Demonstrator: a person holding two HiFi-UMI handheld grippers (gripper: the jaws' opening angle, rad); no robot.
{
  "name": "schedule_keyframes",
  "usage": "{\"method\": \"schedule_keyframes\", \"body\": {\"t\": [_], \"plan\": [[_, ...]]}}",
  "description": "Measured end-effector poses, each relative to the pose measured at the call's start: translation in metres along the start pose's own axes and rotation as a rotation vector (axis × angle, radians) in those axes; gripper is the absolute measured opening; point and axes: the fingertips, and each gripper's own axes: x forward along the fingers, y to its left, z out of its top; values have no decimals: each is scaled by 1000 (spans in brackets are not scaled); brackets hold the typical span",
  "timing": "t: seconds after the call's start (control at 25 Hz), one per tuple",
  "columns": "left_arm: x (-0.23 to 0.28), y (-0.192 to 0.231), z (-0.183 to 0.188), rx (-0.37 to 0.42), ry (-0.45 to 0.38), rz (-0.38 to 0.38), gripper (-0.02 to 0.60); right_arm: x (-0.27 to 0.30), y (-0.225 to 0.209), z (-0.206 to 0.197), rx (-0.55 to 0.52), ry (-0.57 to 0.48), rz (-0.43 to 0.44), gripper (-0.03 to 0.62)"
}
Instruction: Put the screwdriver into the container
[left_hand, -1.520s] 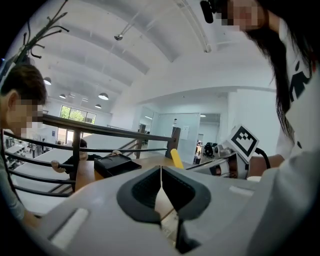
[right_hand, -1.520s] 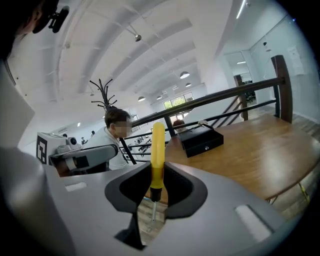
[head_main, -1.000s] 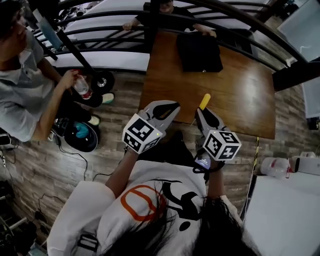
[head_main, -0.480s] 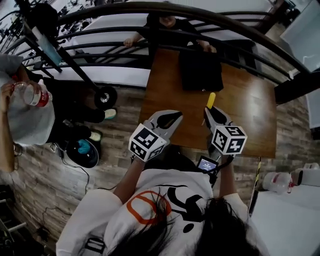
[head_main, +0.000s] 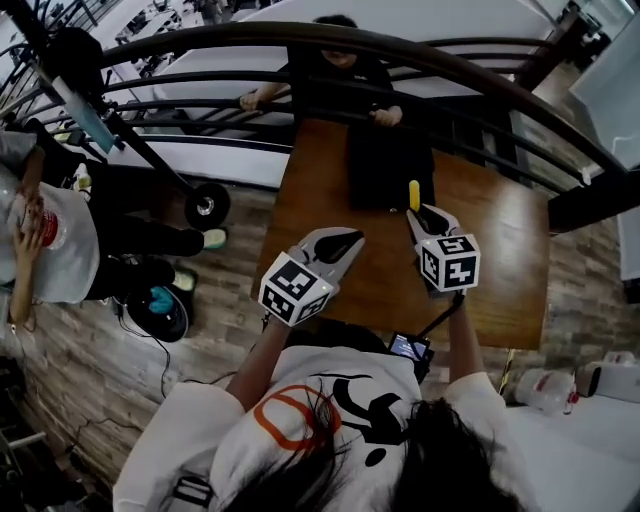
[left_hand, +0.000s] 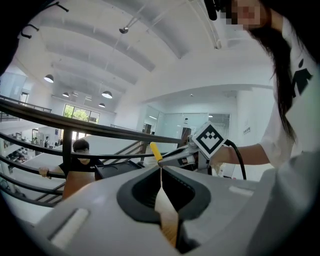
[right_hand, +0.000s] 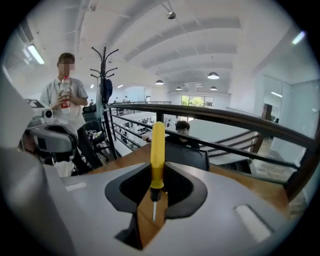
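Note:
The screwdriver (head_main: 414, 194) has a yellow handle and a short metal tip, and it stands upright in my right gripper (head_main: 421, 214), which is shut on the screwdriver (right_hand: 158, 152) low on its handle. Its handle end reaches the near edge of the black container (head_main: 388, 165), a flat tray at the far side of the brown table (head_main: 500, 230). The container (right_hand: 189, 156) lies just beyond my right gripper (right_hand: 155, 189). My left gripper (head_main: 344, 241) hovers over the table's near left part, shut and empty. From my left gripper (left_hand: 161, 169), the screwdriver (left_hand: 155, 150) and the container (left_hand: 116, 170) show ahead.
A dark metal railing (head_main: 470, 60) curves along the table's far side. A person (head_main: 335, 75) leans on it right behind the container. Another person (right_hand: 64, 97) stands at the left with a bottle, beside a wheeled stand (head_main: 208, 205) and a coat rack (right_hand: 104, 75).
My right gripper has carried the screwdriver forward, from the table's near edge up to the container. The left gripper advanced a little. The person at the left raised the bottle.

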Motion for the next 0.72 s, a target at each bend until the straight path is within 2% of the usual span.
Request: {"method": "schedule_keyframes", "body": {"t": [0.2, 0.32, 0.52, 0.72], "plan": [[22, 6, 0, -12, 21, 12, 0, 38, -28, -8, -205, 92, 8, 98], [35, 11, 1, -8, 26, 18, 0, 61, -38, -13, -305, 128, 43, 98], [55, 15, -3, -21, 45, 41, 0, 109, -43, -35, -589, 246, 140, 98], [72, 21, -10, -1, 82, 56, 0, 156, -54, -51, -818, 373, 208, 100]]}}
